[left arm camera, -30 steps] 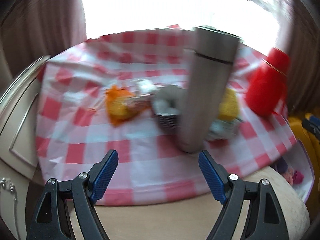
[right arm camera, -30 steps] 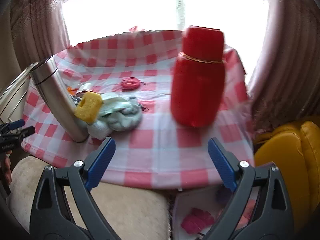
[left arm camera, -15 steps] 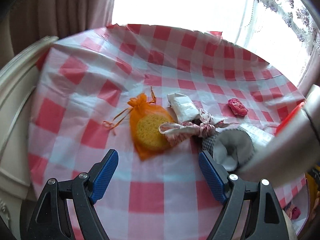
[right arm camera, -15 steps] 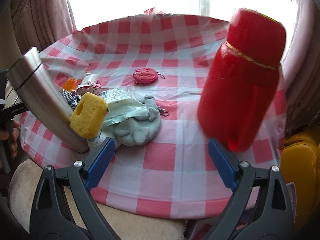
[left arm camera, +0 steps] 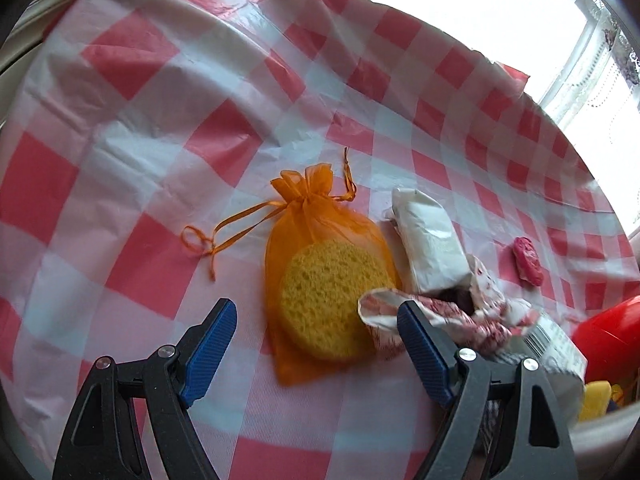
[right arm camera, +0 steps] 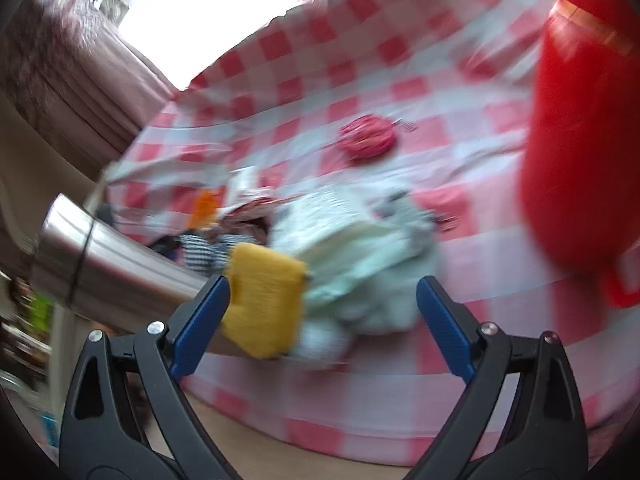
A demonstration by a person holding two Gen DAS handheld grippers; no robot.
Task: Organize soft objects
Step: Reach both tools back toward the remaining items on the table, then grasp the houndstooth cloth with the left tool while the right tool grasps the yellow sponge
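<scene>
An orange mesh pouch (left arm camera: pixel 320 240) holding a round yellow sponge (left arm camera: pixel 332 300) lies on the red-checked tablecloth (left arm camera: pixel 160 140). My left gripper (left arm camera: pixel 316 344) is open and empty, its jaws straddling the pouch's near end. Beside it lie a white packet (left arm camera: pixel 430 244) and a red-patterned white cloth (left arm camera: pixel 460 320). My right gripper (right arm camera: pixel 322 314) is open and empty just before a yellow block sponge (right arm camera: pixel 264 300) and a pale green soft bundle (right arm camera: pixel 372 276). This view is blurred.
A steel flask (right arm camera: pixel 120 264) leans at the left of the right wrist view. A tall red bottle (right arm camera: pixel 580 120) stands at the right; it also shows in the left wrist view (left arm camera: pixel 608 340). A small pink round pouch (right arm camera: pixel 368 136) lies farther back, also seen from the left (left arm camera: pixel 528 260).
Both grippers have moved forward over the table. The left one has closed in on the orange pouch. The right one has swung left toward the yellow sponge and green bundle.
</scene>
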